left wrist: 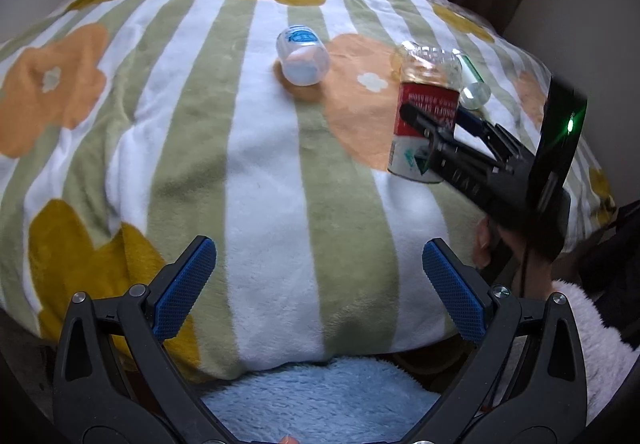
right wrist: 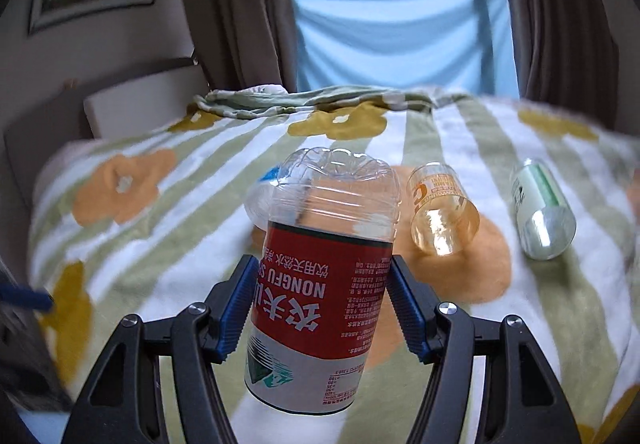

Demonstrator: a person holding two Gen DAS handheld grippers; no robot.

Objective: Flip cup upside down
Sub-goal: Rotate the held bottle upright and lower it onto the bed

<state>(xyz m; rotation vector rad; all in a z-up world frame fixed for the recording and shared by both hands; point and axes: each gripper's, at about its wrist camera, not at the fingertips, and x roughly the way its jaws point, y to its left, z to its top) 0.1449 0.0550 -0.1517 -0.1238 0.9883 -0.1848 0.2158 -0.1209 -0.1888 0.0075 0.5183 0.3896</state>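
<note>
Between the pads of your right gripper [right wrist: 320, 308] sits the cup [right wrist: 324, 276], a cut-off clear bottle with a red label, clamped across the label band and carried in the air above the blanket [right wrist: 168, 256]. Its moulded base points up and its cut mouth points down, and the print reads upside down, so the turn itself looks about done; what remains, by my reading, is setting it down well. Keep the squeeze light, since the thin plastic will likely buckle if you press harder. Bring the mouth down level, because the blanket is soft and uneven and a tilted rim could tip the cup over as you let go. Choose the bare striped patch just under and ahead of you, and let go only once the rim rests all round. Your left gripper [left wrist: 318, 292] hangs low at the near edge with its fingers spread wide and nothing between them; leave it there, well apart. Farther on, three more cups lie on their sides: a clear cup [left wrist: 303, 55] to the left, an amber cup [right wrist: 442, 210] near the middle and a green-striped cup [right wrist: 545, 209] to the right. Stay short of them.
</note>
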